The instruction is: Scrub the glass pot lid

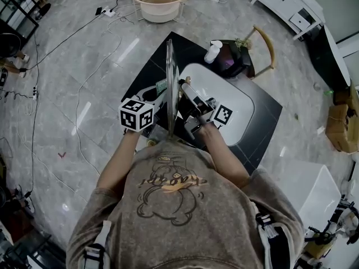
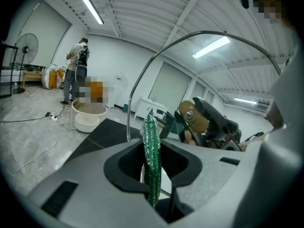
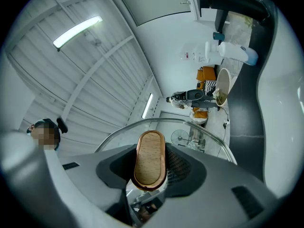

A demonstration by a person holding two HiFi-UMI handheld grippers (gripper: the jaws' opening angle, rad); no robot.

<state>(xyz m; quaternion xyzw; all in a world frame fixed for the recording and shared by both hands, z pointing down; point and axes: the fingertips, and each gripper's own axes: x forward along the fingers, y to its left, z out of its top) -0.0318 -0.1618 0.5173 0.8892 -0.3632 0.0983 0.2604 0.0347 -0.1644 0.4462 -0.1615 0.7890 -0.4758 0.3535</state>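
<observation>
The glass pot lid point(image 1: 170, 77) stands upright and edge-on between my two grippers, over the near end of the white basin. My right gripper point(image 1: 181, 87) is shut on the lid's wooden knob point(image 3: 149, 159), which fills the gap between its jaws; the lid's metal rim point(image 3: 190, 123) arcs just beyond. My left gripper point(image 1: 161, 89) is shut on a green scrub pad point(image 2: 152, 158), held on edge against the lid's other face. Through the glass in the left gripper view I see the knob point(image 2: 192, 114) and the rim point(image 2: 142, 75).
A white basin point(image 1: 244, 108) sits on a black mat point(image 1: 147, 74). A white soap bottle point(image 1: 213, 51) stands at its far end beside a wooden chair point(image 1: 265, 43). A beige tub point(image 1: 160, 1) and cables point(image 1: 84, 83) lie on the grey floor.
</observation>
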